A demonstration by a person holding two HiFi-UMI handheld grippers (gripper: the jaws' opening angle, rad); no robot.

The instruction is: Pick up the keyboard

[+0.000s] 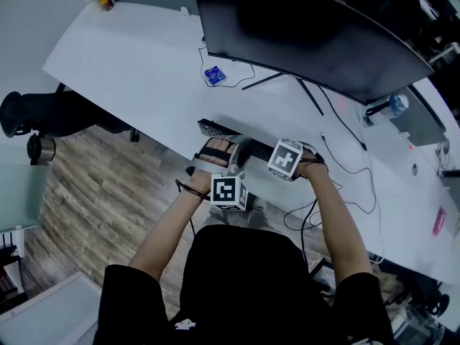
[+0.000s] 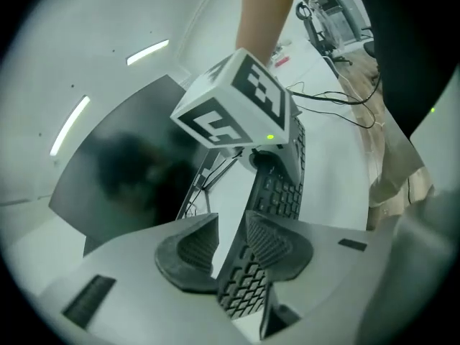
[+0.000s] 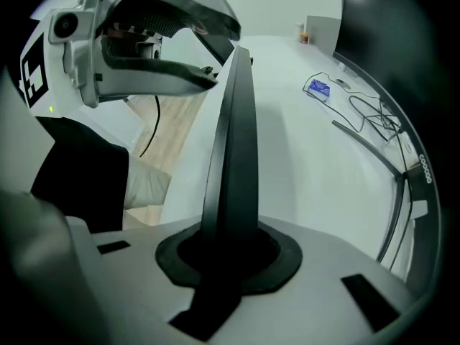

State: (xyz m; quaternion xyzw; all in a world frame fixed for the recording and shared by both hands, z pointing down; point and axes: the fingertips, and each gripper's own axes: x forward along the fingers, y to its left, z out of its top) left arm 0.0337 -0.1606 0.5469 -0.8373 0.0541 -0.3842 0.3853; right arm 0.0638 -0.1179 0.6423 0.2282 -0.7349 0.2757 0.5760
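Note:
The black keyboard (image 1: 213, 129) is at the near edge of the white desk (image 1: 129, 70), mostly hidden under both grippers. My left gripper (image 1: 233, 167) has its pads (image 2: 269, 239) on either side of the keyboard's (image 2: 277, 192) end, closed on it. My right gripper (image 1: 284, 158) is shut on the keyboard (image 3: 231, 157), which rises edge-on between its jaws, tilted up off the desk. The right gripper's marker cube (image 2: 233, 103) shows further along the keyboard. The left gripper (image 3: 144, 42) appears at the keyboard's far end in the right gripper view.
A large curved monitor (image 1: 309, 27) on a thin stand fills the back of the desk. A blue packet (image 1: 214, 75) and cables (image 1: 345, 164) lie near it, with a water bottle (image 1: 392, 106) at the right. An office chair (image 1: 50, 113) stands on the wood floor at the left.

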